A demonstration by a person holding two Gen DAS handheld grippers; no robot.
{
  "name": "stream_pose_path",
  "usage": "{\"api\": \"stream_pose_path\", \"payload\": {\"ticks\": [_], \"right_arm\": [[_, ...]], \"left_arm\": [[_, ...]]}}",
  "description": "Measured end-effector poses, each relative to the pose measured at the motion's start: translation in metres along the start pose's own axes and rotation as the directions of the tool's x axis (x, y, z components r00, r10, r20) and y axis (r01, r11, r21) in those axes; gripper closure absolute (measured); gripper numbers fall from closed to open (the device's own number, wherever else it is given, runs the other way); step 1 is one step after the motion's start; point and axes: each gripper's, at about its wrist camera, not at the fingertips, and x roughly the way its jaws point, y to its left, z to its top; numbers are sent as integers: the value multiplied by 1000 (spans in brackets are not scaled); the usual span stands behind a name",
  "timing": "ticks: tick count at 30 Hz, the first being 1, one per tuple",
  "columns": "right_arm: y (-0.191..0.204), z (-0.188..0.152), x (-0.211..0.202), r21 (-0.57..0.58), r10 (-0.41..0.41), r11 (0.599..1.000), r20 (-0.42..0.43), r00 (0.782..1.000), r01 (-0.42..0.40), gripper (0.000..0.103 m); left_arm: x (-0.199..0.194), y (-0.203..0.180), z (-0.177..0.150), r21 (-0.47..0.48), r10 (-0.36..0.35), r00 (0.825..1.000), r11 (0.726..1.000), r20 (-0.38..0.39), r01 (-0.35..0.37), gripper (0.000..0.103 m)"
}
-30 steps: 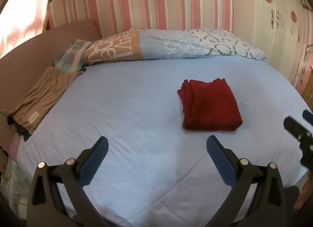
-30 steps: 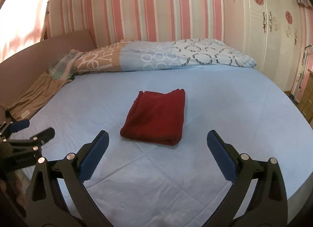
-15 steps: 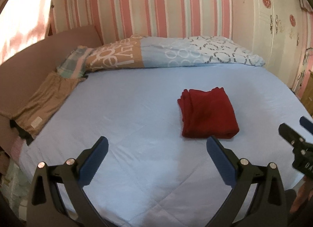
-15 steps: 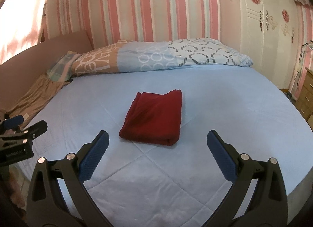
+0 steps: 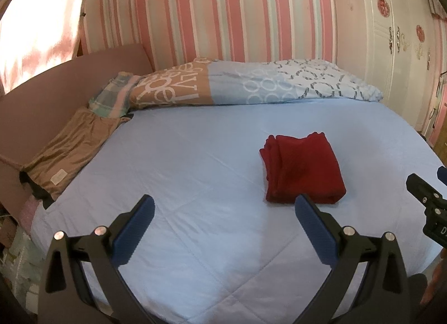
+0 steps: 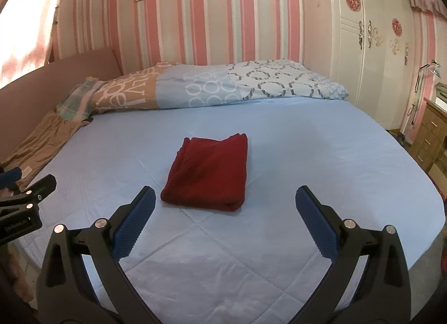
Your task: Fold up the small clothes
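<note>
A folded dark red garment (image 5: 301, 169) lies flat on the light blue bed sheet (image 5: 195, 173); it also shows in the right wrist view (image 6: 209, 173). My left gripper (image 5: 223, 212) is open and empty, held above the near part of the bed, left of the garment. My right gripper (image 6: 223, 204) is open and empty, just short of the garment's near edge. The right gripper's tip shows at the right edge of the left wrist view (image 5: 427, 201). The left gripper's tip shows at the left edge of the right wrist view (image 6: 25, 198).
A rolled patterned duvet (image 6: 218, 86) lies along the wall at the far side. A tan garment (image 5: 69, 153) and a plaid cloth (image 5: 111, 97) lie by the brown headboard (image 5: 56, 89) at left. A white wardrobe (image 6: 371, 53) and a wooden drawer unit (image 6: 430, 139) stand at right.
Both grippers have pulled back and tilted up a little, so more of the wall and picture shows. The red garment has not moved. Both grippers stay open.
</note>
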Motion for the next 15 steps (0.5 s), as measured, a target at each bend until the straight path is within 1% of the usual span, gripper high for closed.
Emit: {"api": "stream_pose_path", "payload": {"ticks": [4, 15], "right_arm": [[3, 1, -4, -21, -18, 1000, 17, 1000, 19, 3], [0, 4, -8, -27, -35, 999, 25, 999, 36, 3]], "left_arm": [[0, 0, 0, 1, -2, 1000, 1000, 2, 2, 2], [-3, -1, 2, -9, -20, 1000, 1000, 7, 20, 2]]}}
